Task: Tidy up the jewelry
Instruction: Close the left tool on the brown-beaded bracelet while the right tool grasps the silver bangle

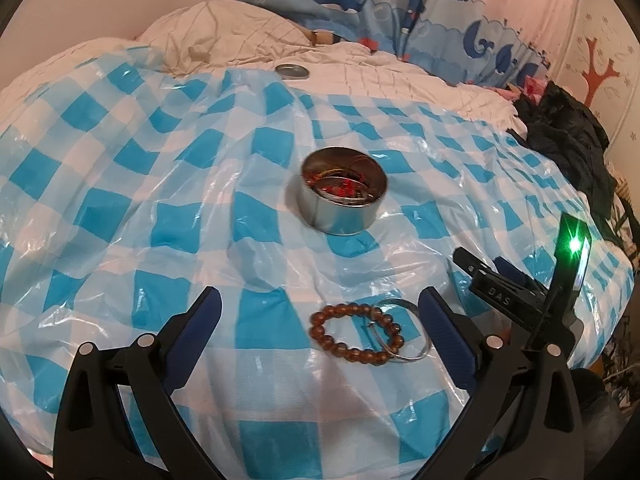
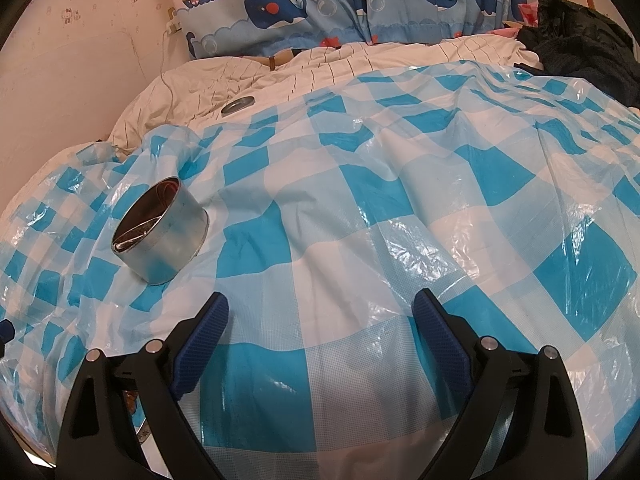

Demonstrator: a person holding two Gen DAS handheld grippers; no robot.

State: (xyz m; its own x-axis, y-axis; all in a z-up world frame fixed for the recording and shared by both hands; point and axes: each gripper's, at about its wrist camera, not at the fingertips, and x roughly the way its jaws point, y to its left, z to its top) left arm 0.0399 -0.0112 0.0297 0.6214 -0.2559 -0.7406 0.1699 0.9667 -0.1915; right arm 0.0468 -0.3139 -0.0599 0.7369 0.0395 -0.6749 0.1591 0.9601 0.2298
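Observation:
A brown bead bracelet [image 1: 354,335] lies on the blue-and-white checked plastic sheet [image 1: 160,184], overlapped on its right by a thin silver bangle [image 1: 404,330]. My left gripper [image 1: 320,312] is open, with both pieces lying between its fingers, nearer the right one. Beyond them stands a round metal tin [image 1: 343,192] with red and gold jewelry inside. The same tin [image 2: 160,228] shows at the left of the right wrist view. My right gripper [image 2: 320,312] is open over bare sheet, and it appears in the left wrist view as a black tool [image 1: 516,292] with a green light.
The tin's lid [image 1: 292,71] lies far back on the white quilt [image 1: 360,68]. A dark garment [image 1: 568,128] is heaped at the bed's right edge. A whale-print curtain [image 2: 340,4] hangs behind the bed, and a cable [image 2: 166,60] runs down the wall.

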